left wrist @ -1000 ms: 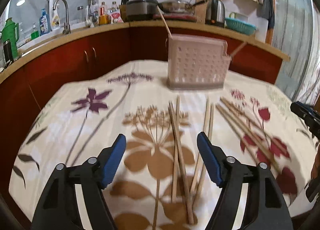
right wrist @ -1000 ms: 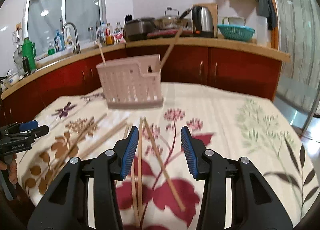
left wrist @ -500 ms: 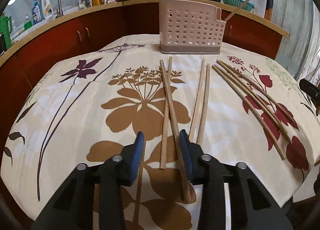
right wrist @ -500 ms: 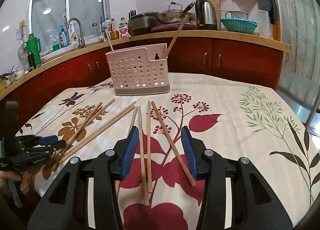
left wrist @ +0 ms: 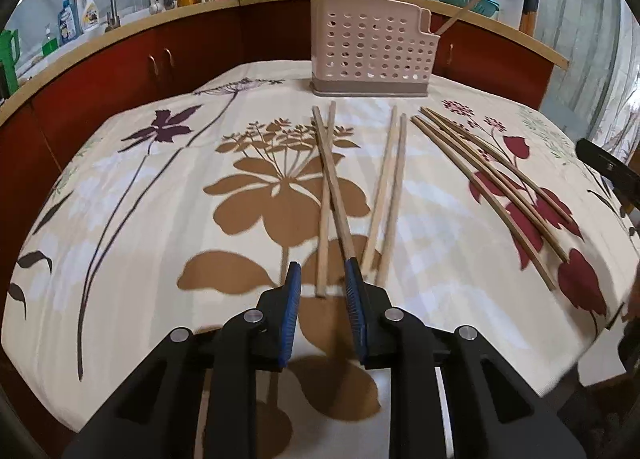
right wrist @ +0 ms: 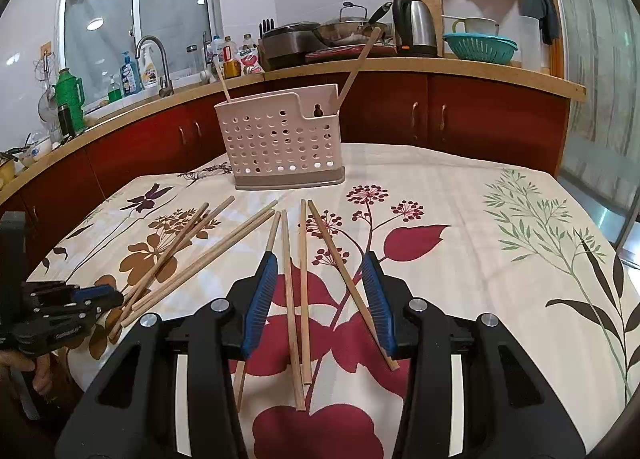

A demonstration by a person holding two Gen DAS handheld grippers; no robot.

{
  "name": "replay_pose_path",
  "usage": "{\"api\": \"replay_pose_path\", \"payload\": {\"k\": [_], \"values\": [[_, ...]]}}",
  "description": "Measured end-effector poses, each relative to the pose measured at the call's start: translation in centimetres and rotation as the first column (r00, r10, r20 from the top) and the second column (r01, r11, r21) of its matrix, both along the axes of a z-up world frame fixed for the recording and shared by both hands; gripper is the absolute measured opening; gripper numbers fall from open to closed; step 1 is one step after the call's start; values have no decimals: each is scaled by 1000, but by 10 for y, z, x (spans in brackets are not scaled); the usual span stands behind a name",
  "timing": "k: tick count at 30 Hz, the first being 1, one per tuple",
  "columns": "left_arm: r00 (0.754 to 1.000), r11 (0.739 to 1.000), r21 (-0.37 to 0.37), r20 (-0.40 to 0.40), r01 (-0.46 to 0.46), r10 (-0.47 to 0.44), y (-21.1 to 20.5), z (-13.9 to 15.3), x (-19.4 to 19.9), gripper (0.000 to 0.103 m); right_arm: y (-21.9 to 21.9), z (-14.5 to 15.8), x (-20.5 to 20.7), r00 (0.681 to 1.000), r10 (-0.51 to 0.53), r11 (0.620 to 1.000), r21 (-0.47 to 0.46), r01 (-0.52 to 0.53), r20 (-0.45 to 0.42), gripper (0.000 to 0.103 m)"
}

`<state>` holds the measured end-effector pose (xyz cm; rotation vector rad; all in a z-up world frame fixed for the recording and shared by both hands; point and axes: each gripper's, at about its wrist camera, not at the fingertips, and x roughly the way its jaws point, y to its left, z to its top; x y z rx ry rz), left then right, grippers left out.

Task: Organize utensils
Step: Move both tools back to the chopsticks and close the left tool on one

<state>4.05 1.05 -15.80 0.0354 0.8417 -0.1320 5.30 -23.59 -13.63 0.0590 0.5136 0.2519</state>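
Note:
Several wooden chopsticks lie loose on the floral tablecloth (left wrist: 140,219). A pink perforated utensil holder (left wrist: 372,47) (right wrist: 280,135) stands at the far side with two chopsticks leaning in it. My left gripper (left wrist: 322,279) is low over the near ends of a crossed pair of chopsticks (left wrist: 328,179). Its jaws are closing; one stick's end lies between the pads, untouched, and the other runs under the right fingertip. My right gripper (right wrist: 320,271) hovers open above three chopsticks (right wrist: 300,279) that lie between its fingers. In the right wrist view the left gripper (right wrist: 106,295) is at the left edge.
Another pair of chopsticks (left wrist: 390,187) and a spread of thinner ones (left wrist: 500,187) lie to the right. Red cabinets and a wooden counter (right wrist: 440,67) with a kettle, pots, a sink tap and bottles ring the table. The table's near edge is right below both grippers.
My left gripper has dropped and moved in on the near ends of the crossed chopsticks, and its jaws have narrowed from wide to a small gap. The right gripper has stayed put.

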Motion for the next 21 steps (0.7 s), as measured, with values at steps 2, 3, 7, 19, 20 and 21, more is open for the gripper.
{"api": "replay_pose_path", "payload": {"k": [2, 3, 7, 19, 20, 21], "values": [[1000, 1000, -4, -2, 8, -8, -2, 0, -3, 24, 0, 0, 0, 1000, 1, 1000, -1, -1, 0, 43], [1000, 1000, -4, -4, 16, -16, -4, -1, -4, 24, 0, 0, -1, 1000, 2, 1000, -1, -2, 1, 43], [1000, 1000, 1, -11, 23, -23, -8, -6, -6, 24, 0, 1, -1, 1000, 3, 1000, -1, -3, 5, 43], [1000, 1000, 18, -26, 17, -17, 0, -8, -16, 24, 1, 2, -3, 1000, 4, 1000, 5, -4, 5, 43], [1000, 1000, 23, -21, 20, -19, -1, -9, -17, 24, 1, 2, -3, 1000, 5, 1000, 5, -5, 4, 43], [1000, 999, 28, -18, 20, -19, -2, -9, -17, 23, 2, 2, -3, 1000, 6, 1000, 6, -6, 4, 43]]}}
